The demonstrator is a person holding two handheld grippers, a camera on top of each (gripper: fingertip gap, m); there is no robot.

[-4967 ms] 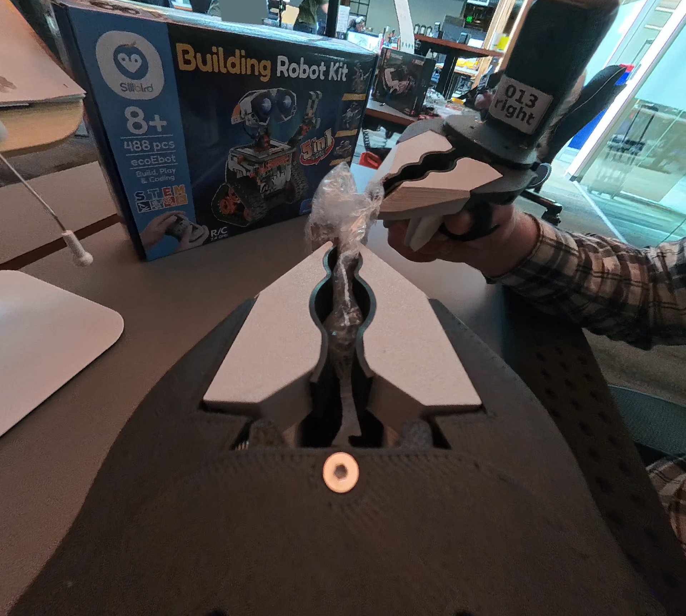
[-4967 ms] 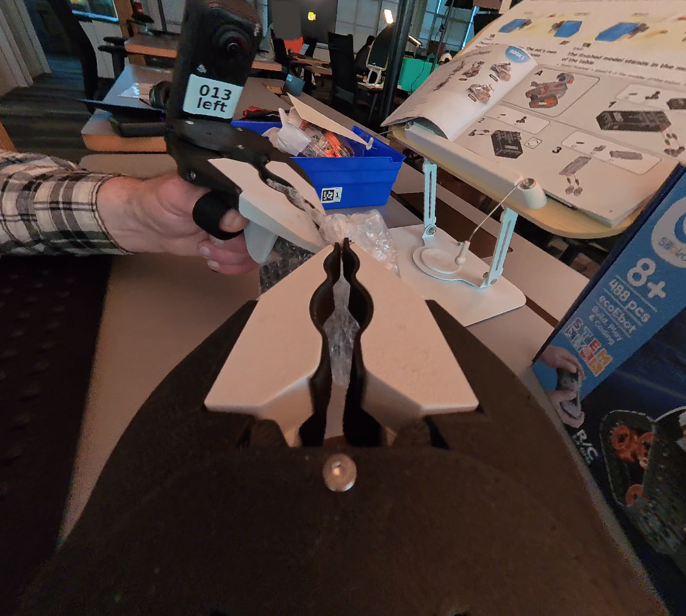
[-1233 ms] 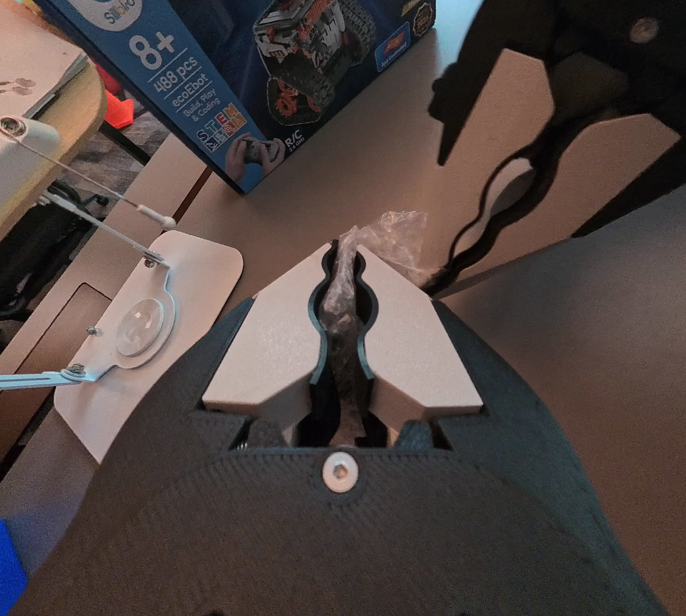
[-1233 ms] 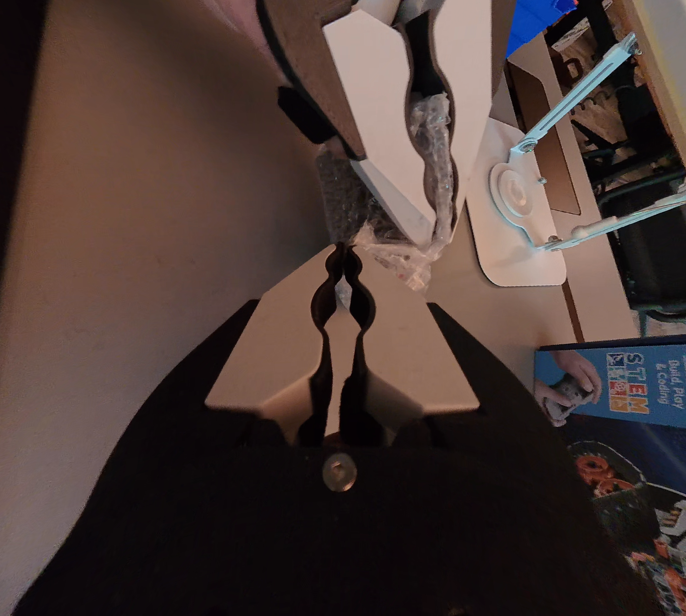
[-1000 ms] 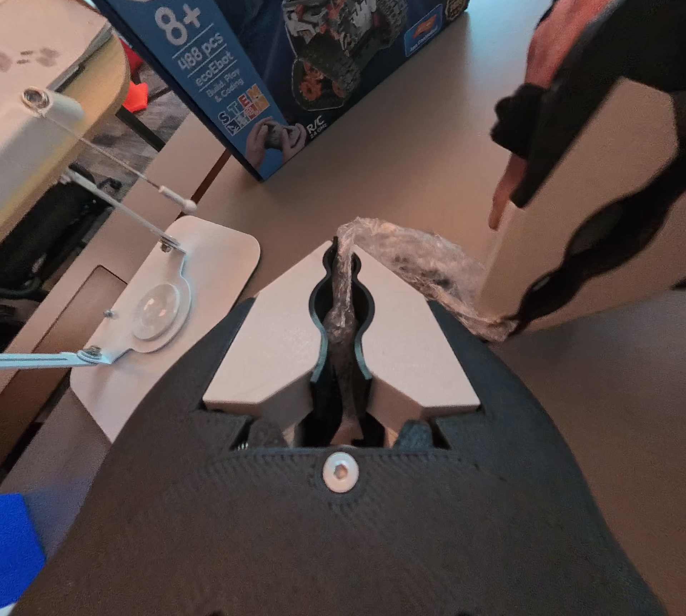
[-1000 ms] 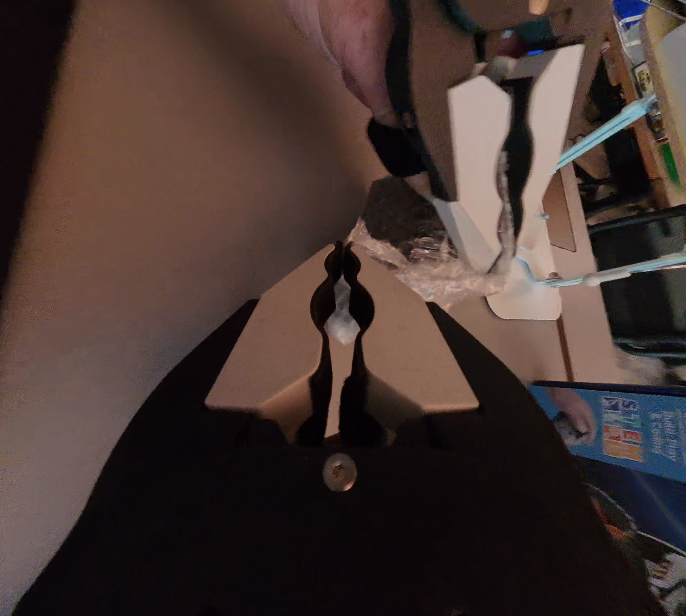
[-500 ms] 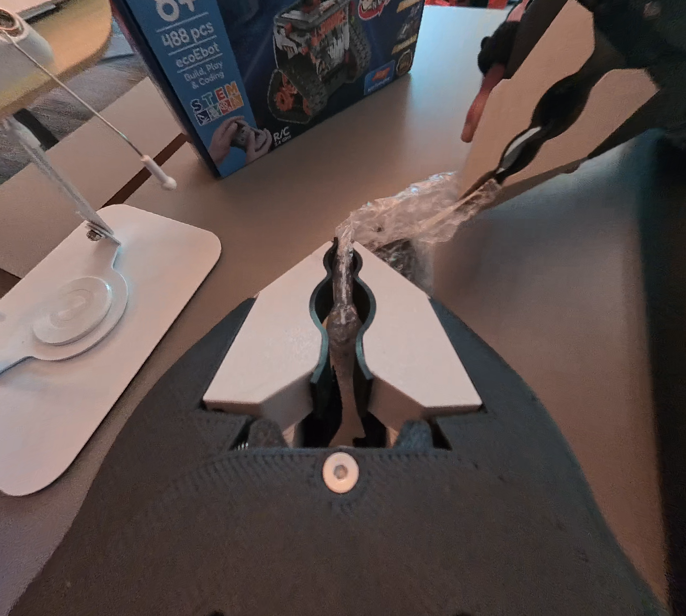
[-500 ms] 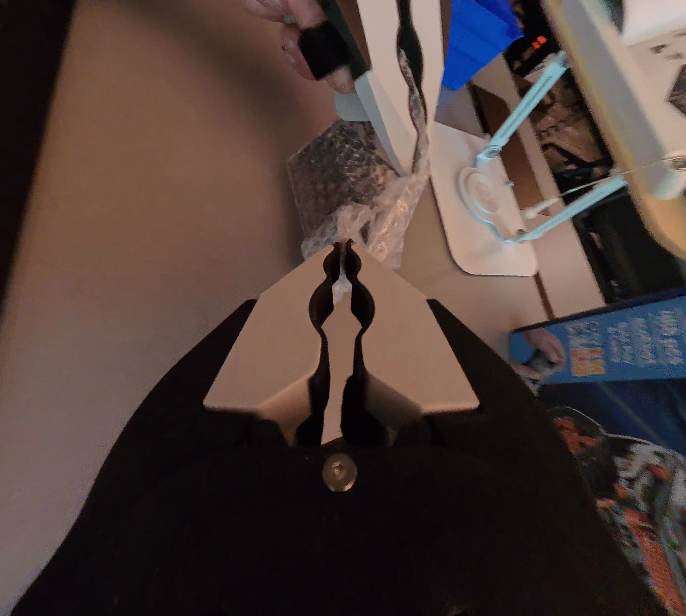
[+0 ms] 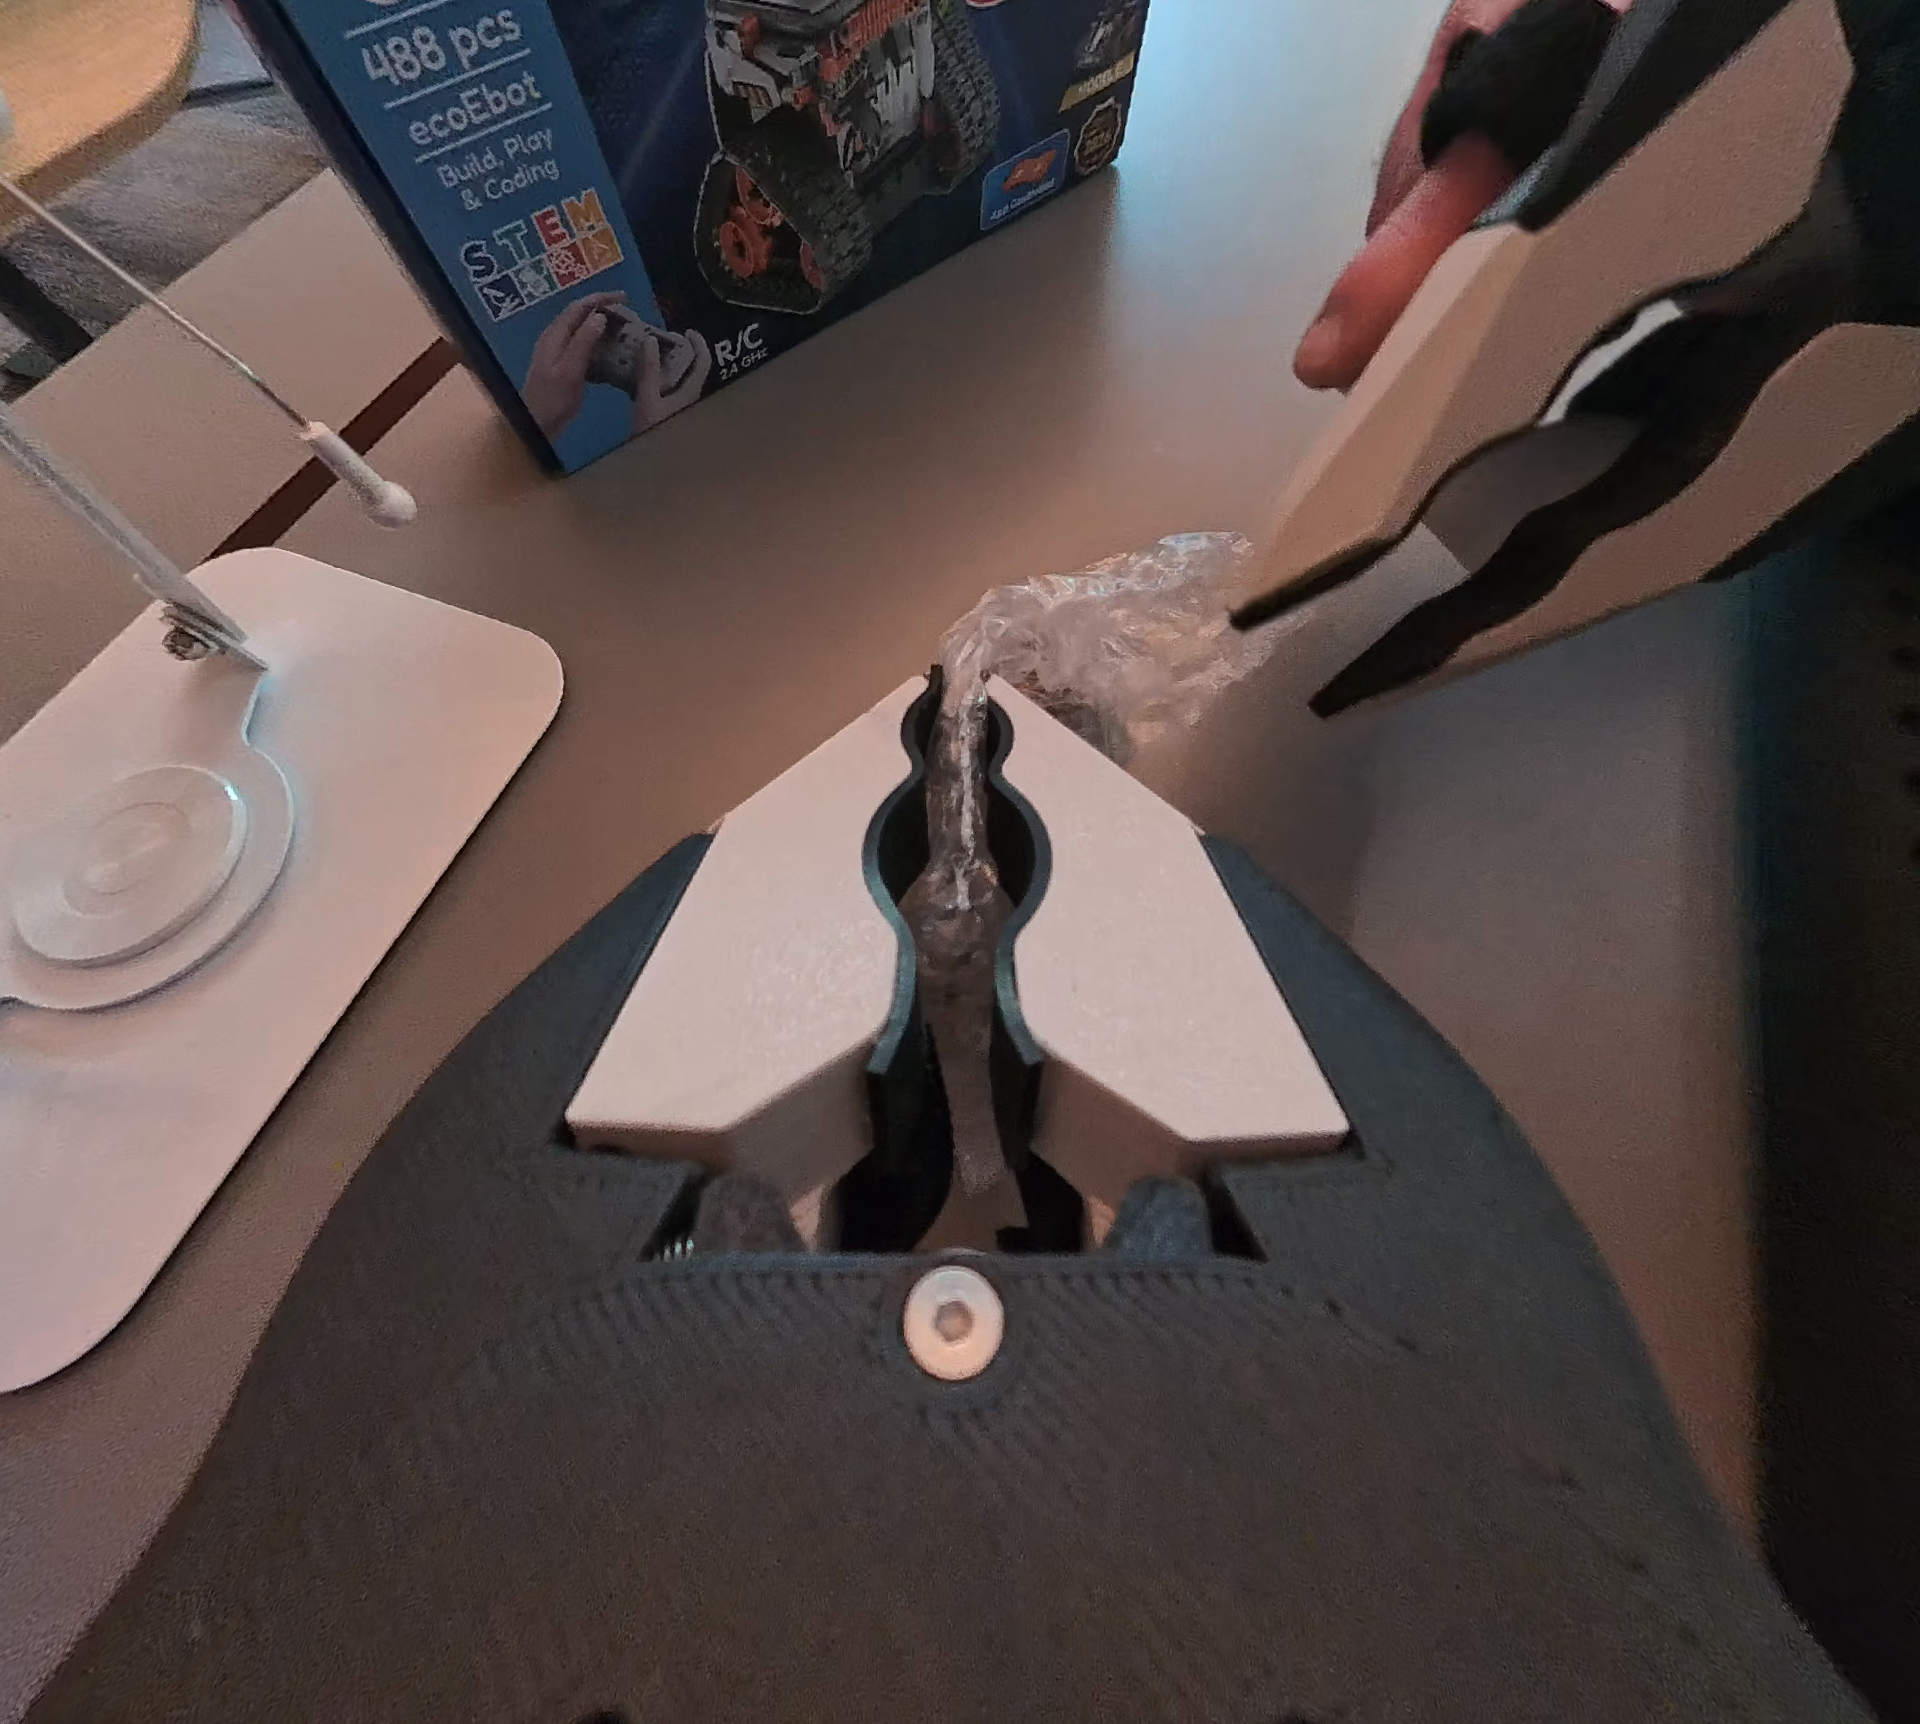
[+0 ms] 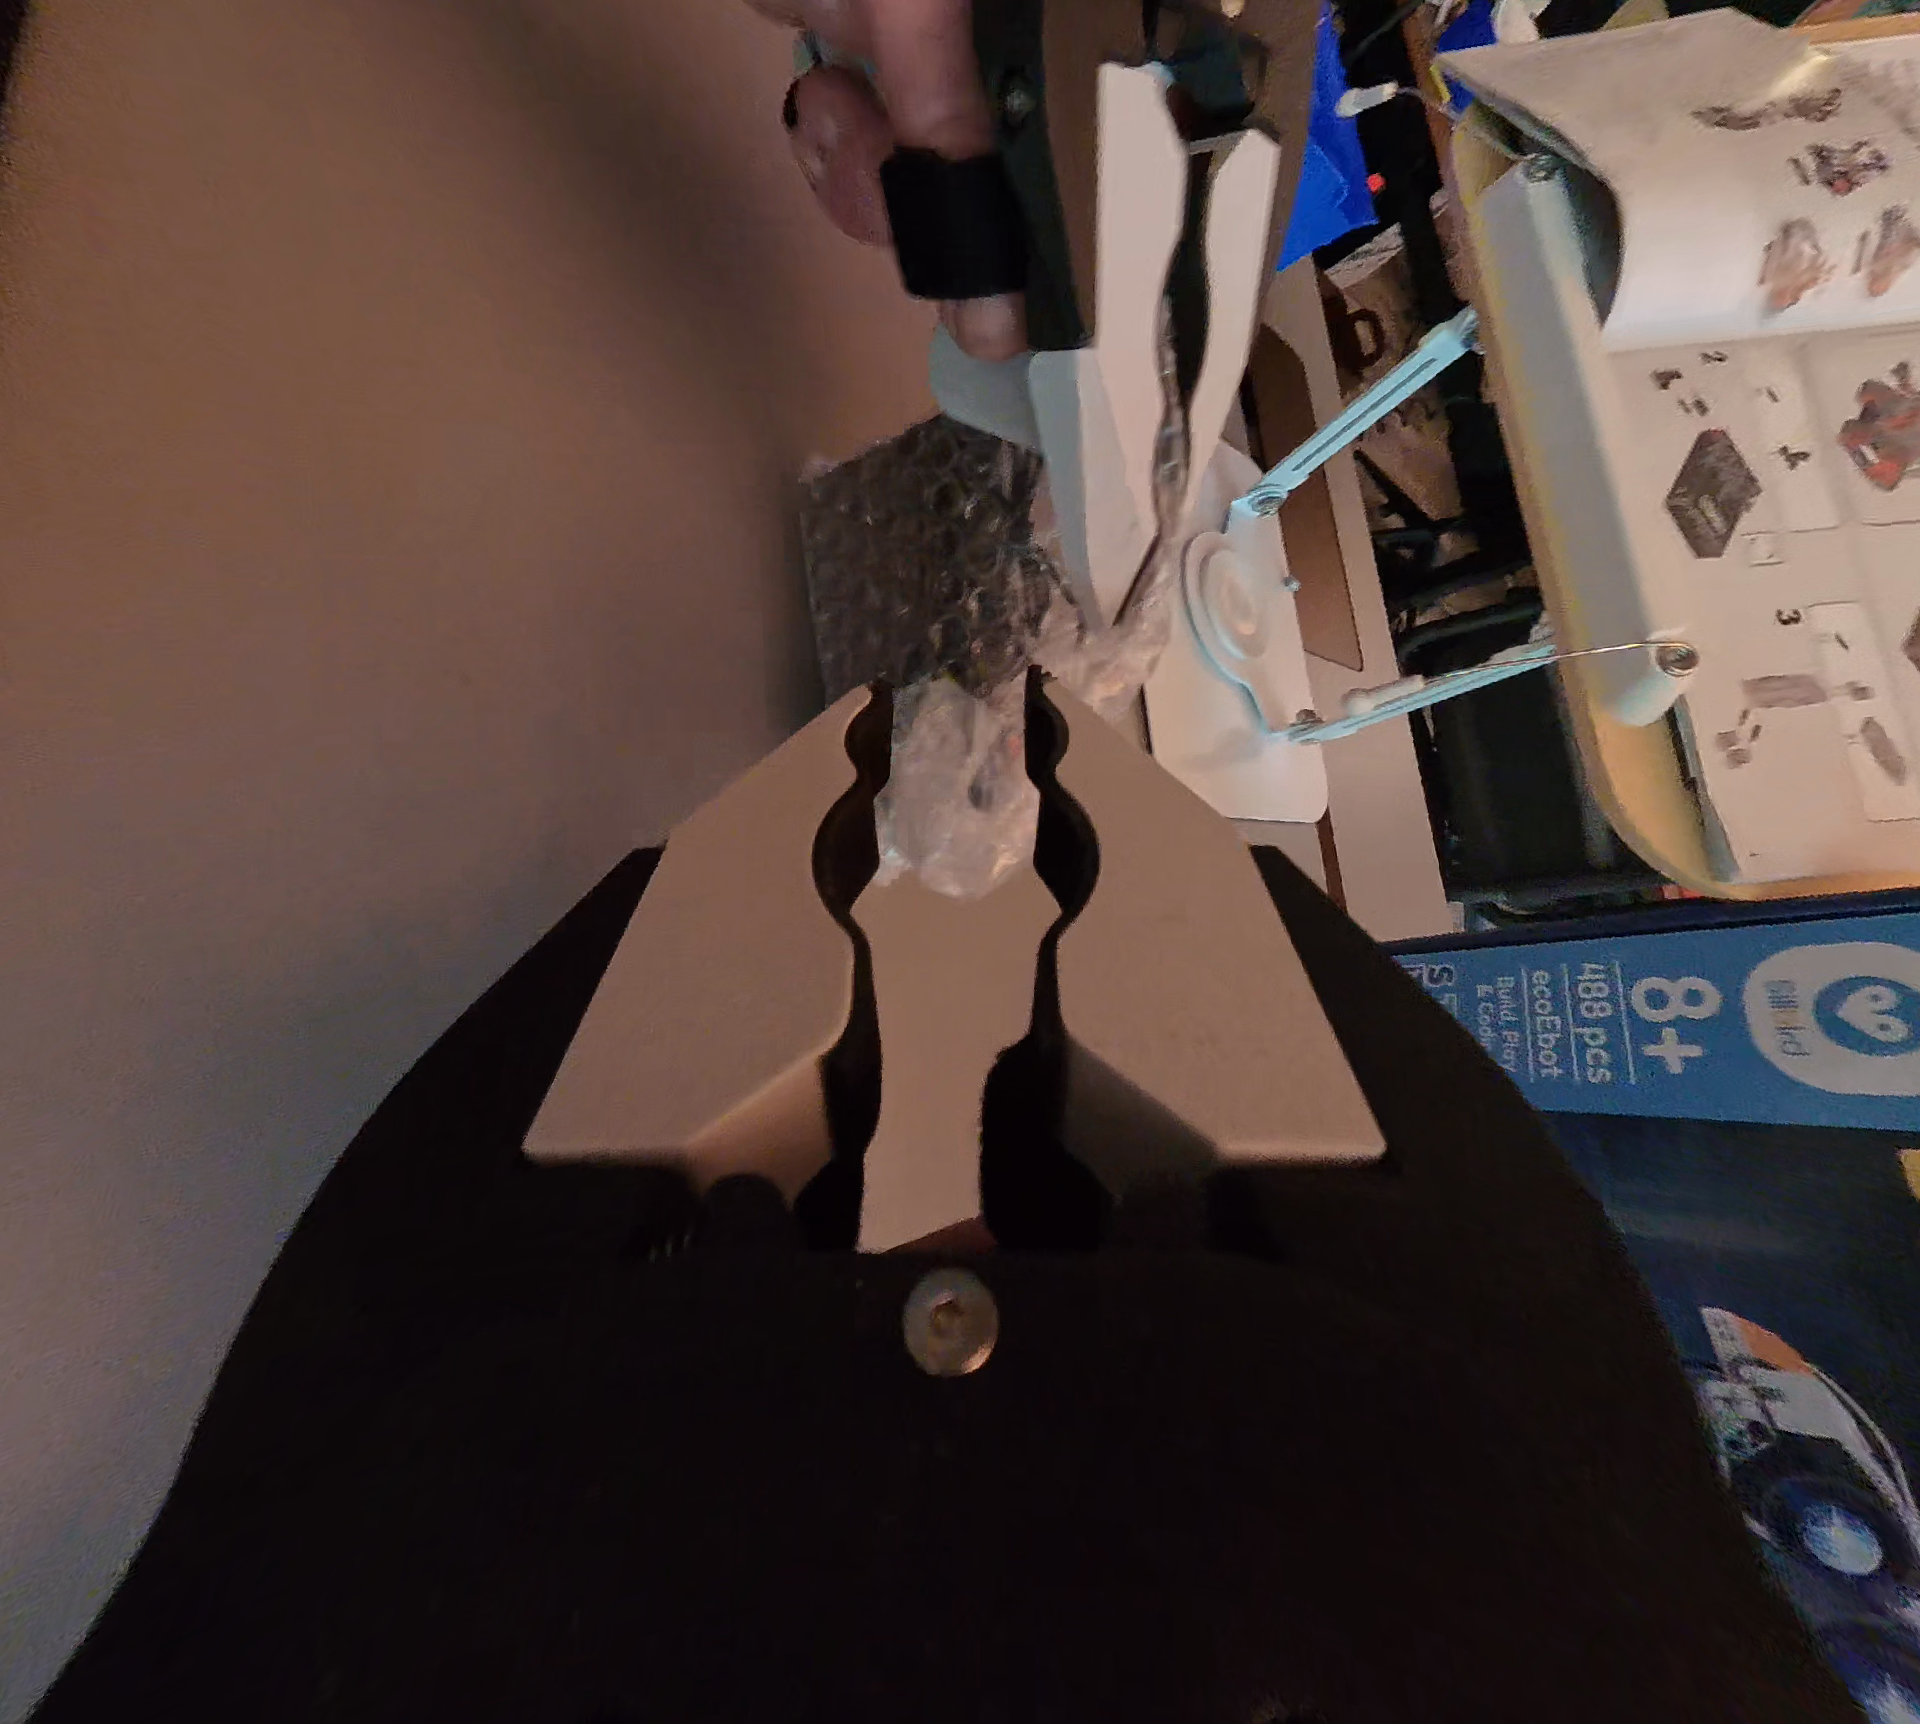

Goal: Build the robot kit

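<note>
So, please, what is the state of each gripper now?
Left gripper: shut on the clear plastic bag.
Right gripper: open, its fingers either side of the bag's end.

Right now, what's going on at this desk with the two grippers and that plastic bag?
A person holds a gripper in each hand over a tan table. The left gripper is shut on a crinkled clear plastic bag that holds small dark parts. The right gripper has its jaws open around another bit of the bag's plastic, not clamping it. A blue toy kit box stands behind, and the white base of a booklet stand sits to the left.
</note>
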